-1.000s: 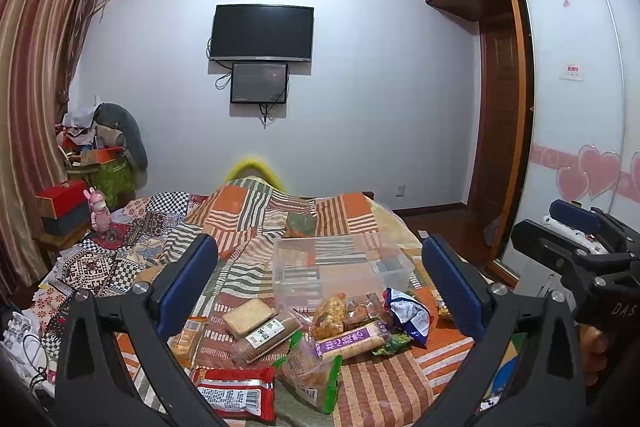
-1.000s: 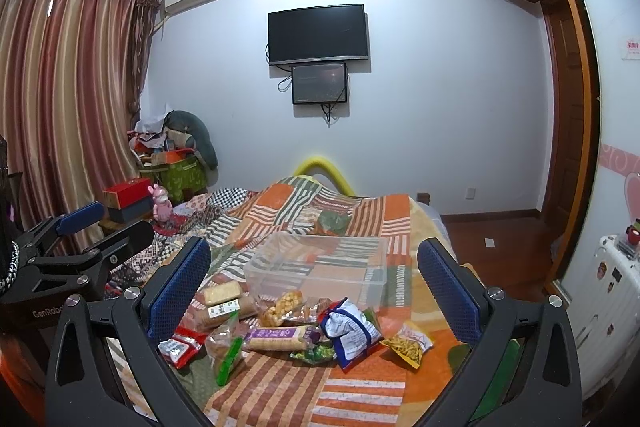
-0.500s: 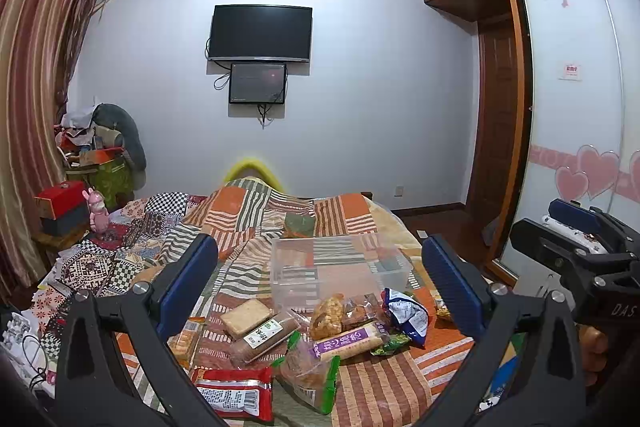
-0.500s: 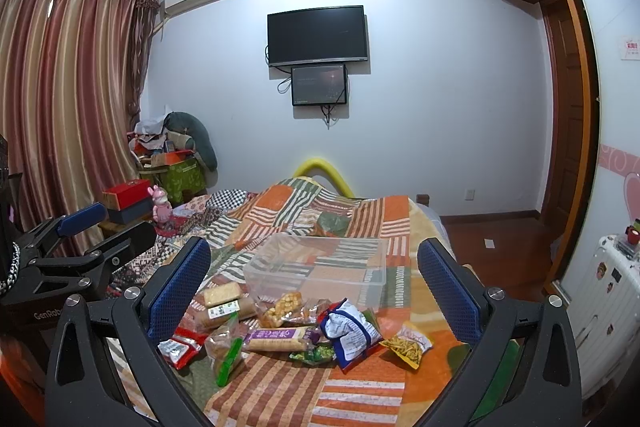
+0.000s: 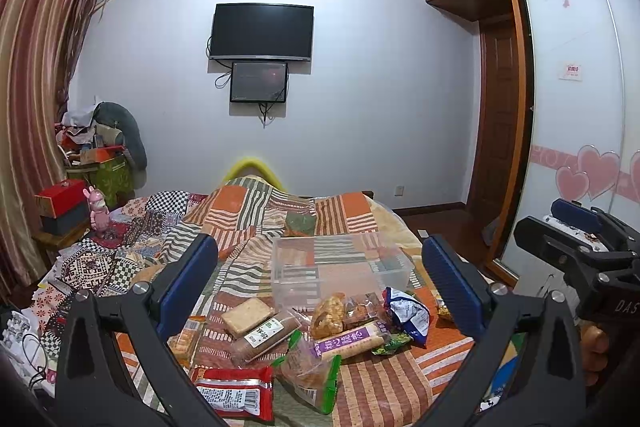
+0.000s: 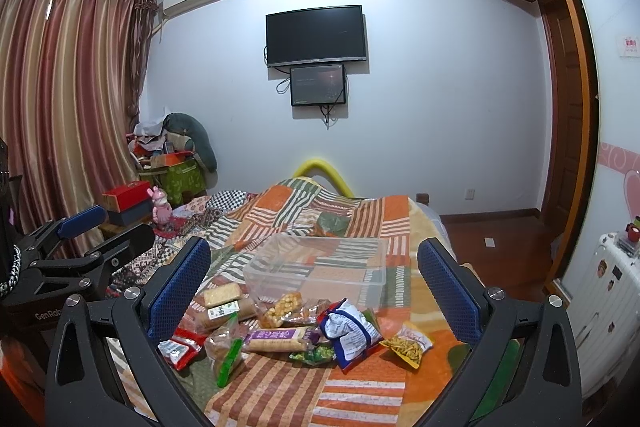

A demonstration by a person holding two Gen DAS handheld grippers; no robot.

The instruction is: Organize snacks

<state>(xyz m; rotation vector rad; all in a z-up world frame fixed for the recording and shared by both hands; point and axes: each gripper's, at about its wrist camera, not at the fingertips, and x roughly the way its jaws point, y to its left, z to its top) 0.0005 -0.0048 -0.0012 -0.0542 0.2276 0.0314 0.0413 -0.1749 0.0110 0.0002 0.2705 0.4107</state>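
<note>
Nothing has moved since a second ago: the left gripper (image 5: pixel 320 283) and right gripper (image 6: pixel 314 277) still hover above the bed (image 5: pixel 372 387), fingers spread wide, holding nothing. The snacks (image 5: pixel 304 327) lie heaped just before the clear box (image 5: pixel 340 267). Only the right view shows the yellow packet (image 6: pixel 407 344).

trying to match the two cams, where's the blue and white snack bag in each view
Left wrist: blue and white bag, right of centre, low, right of the purple packet.
Right wrist: bag near bottom centre, beside the same purple packet.
Shared landmark: clear bin just behind.
</note>
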